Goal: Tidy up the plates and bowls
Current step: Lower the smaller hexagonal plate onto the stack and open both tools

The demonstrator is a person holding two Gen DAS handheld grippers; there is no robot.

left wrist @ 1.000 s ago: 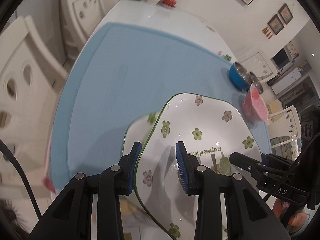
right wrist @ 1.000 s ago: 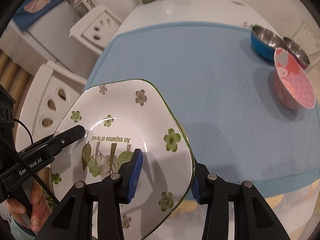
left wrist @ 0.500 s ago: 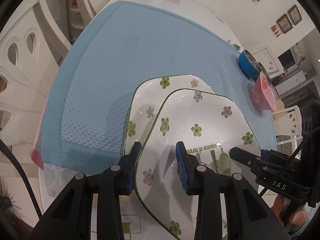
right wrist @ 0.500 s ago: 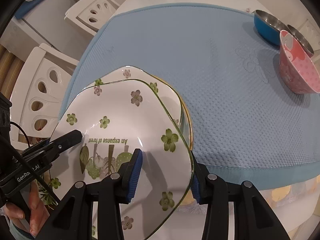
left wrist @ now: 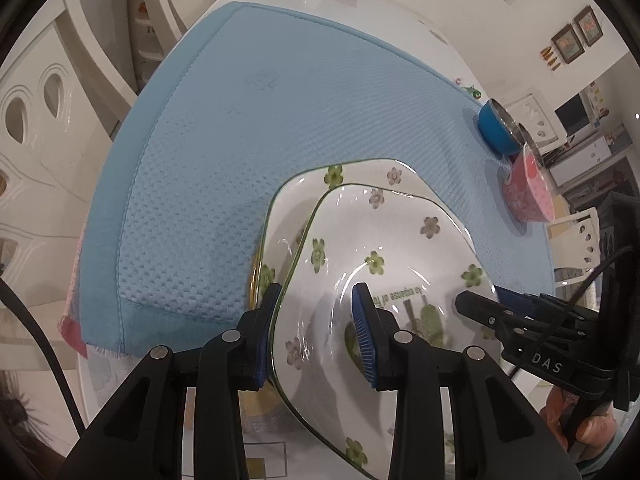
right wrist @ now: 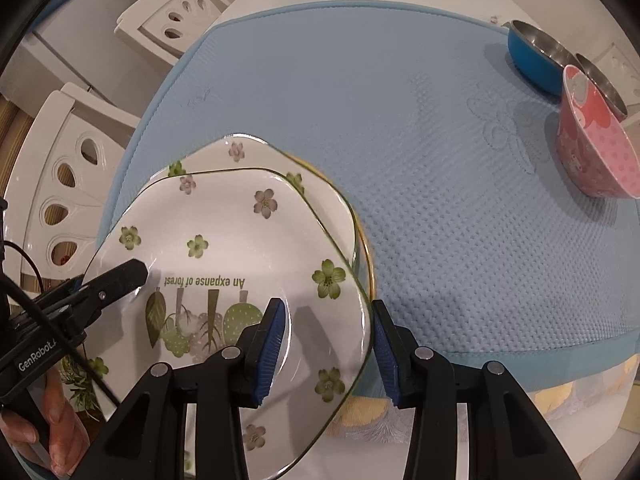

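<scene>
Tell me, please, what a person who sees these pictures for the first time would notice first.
First, the white square plate with green flowers, held at opposite rims by the left hand-held gripper and the right hand-held gripper, just above a matching flowered plate on the textured blue mat. Next, at the mat's far right edge, the pink dotted bowl beside a blue bowl with a steel inside.

A white square plate (right wrist: 224, 248) with green flowers hangs tilted over a matching plate (right wrist: 240, 152) at the bench's near edge; blue bowl (right wrist: 532, 60) and pink bowl (right wrist: 596, 152) stand far right.
</scene>
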